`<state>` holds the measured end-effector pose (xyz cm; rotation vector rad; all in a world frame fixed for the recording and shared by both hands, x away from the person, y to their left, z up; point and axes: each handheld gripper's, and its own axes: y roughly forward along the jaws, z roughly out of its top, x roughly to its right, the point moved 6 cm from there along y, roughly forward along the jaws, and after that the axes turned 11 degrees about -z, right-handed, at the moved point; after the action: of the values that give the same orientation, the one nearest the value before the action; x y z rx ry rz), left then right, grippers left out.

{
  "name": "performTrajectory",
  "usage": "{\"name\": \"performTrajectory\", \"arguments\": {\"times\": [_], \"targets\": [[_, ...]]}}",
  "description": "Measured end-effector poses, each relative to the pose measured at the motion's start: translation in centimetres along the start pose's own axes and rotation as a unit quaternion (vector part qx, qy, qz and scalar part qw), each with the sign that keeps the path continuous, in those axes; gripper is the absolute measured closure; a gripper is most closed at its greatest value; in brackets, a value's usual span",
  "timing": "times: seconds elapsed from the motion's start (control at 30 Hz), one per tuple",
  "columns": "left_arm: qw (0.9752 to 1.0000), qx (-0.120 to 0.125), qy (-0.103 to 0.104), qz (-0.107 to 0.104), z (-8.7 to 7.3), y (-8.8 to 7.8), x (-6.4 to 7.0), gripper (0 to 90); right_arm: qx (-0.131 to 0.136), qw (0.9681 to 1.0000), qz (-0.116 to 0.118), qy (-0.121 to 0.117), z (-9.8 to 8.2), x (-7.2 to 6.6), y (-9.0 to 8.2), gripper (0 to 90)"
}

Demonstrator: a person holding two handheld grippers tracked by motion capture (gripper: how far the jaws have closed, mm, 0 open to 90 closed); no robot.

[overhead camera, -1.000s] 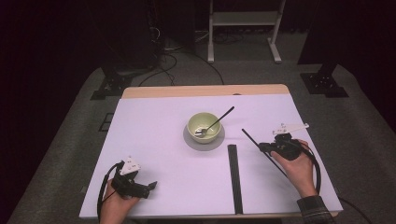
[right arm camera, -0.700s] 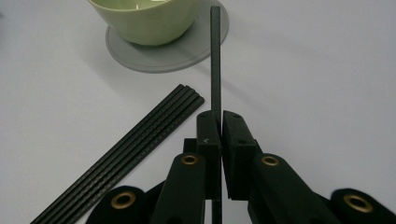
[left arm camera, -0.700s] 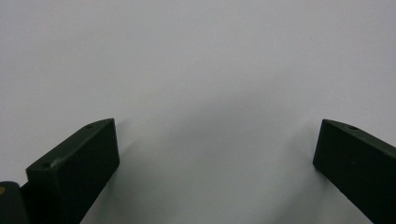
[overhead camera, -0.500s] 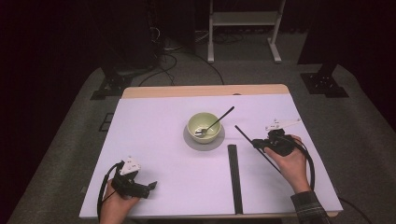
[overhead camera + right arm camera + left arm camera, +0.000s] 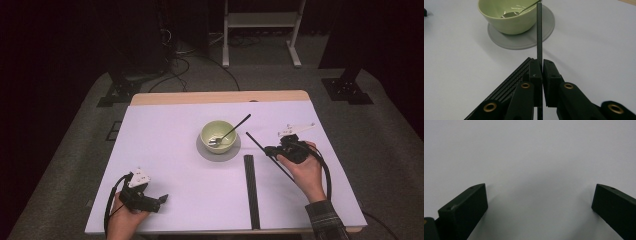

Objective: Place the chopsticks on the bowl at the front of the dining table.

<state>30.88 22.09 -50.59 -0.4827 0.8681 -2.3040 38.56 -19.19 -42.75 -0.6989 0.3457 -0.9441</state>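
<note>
A pale green bowl (image 5: 218, 136) with a spoon (image 5: 235, 127) in it stands on a grey round coaster (image 5: 205, 151) at mid-table. My right gripper (image 5: 272, 150) is to the bowl's right, shut on a thin black stick (image 5: 257, 144) held above the table, its far tip near the coaster's edge. In the right gripper view the stick (image 5: 539, 30) runs from the shut gripper (image 5: 542, 66) up toward the bowl (image 5: 507, 17). My left gripper (image 5: 161, 200) rests at the table's near left, open (image 5: 539, 202) over bare tabletop.
A long black ribbed bundle of sticks (image 5: 251, 190) lies on the table from near the coaster to the front edge, below the held stick (image 5: 509, 85). The tabletop (image 5: 165, 150) is white with a wooden far edge. Dark stands and cables sit on the floor behind.
My right hand has carried the black stick a little to the left, toward the bowl, and slightly higher. The left hand has stayed put.
</note>
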Motion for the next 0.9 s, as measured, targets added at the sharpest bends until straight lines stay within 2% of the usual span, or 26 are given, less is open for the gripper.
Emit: {"name": "performTrajectory", "arguments": {"times": [0.9], "targets": [[1.0000,-0.002,0.002,0.000,0.0,0.0,0.0,0.0,0.002,1.0000,0.008,0.000,2.5,-1.1,1.2,86.0]]}}
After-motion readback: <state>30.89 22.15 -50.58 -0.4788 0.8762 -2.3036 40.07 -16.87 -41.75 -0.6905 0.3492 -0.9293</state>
